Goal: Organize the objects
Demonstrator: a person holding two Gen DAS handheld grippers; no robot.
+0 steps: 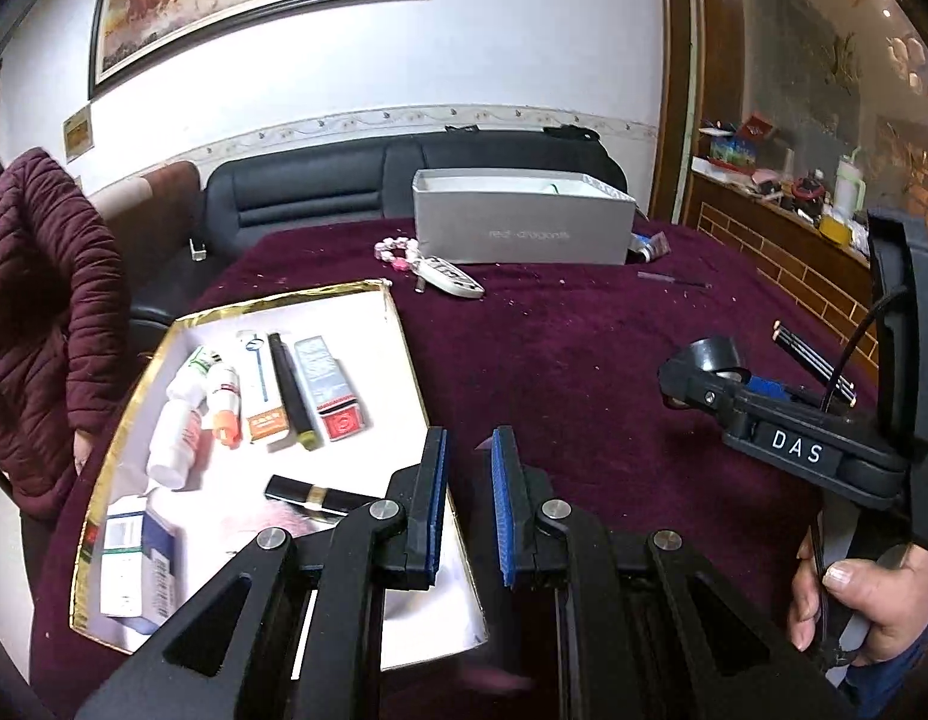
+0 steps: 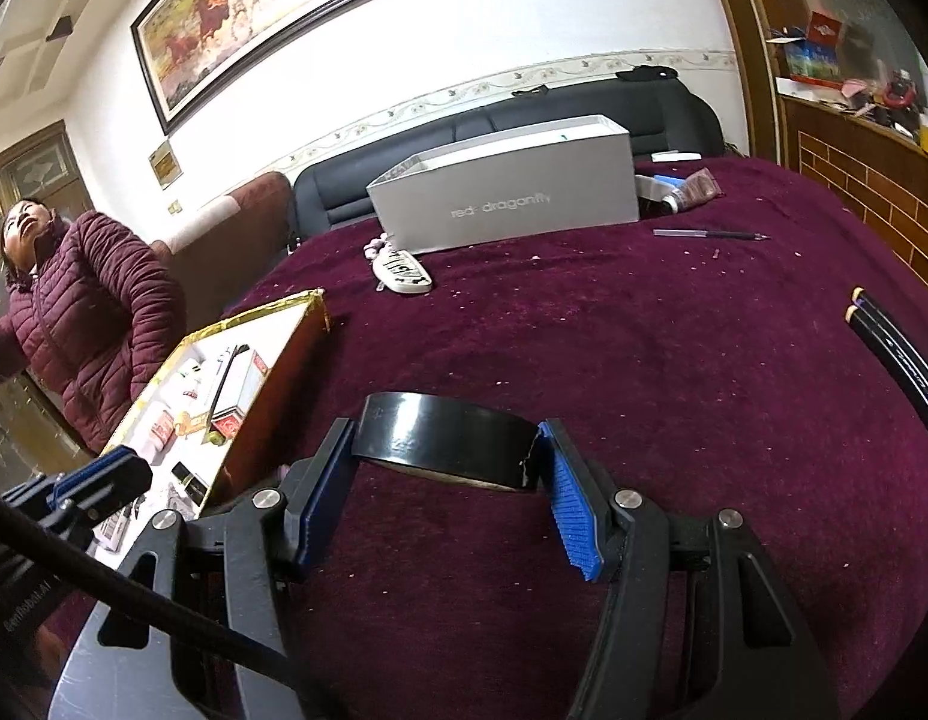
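Observation:
My right gripper (image 2: 446,441) is shut on a black tape roll (image 2: 440,417), its blue pads pressing both sides just above the maroon tablecloth; the left wrist view shows that gripper (image 1: 697,378) with the roll (image 1: 712,357) at the right. My left gripper (image 1: 469,438) is shut with nothing between its pads. It hovers over the right edge of a gold-rimmed white tray (image 1: 398,324) that holds bottles, small boxes and a black lipstick (image 1: 308,492). In the right wrist view the tray (image 2: 311,300) lies at the left.
A grey shoebox (image 1: 523,228) stands open at the table's far side, with a white remote (image 1: 458,279) and pink beads (image 1: 395,249) before it. A pen (image 2: 709,234) and two black pencils (image 2: 895,354) lie right. A person in a maroon jacket (image 2: 98,312) stands left.

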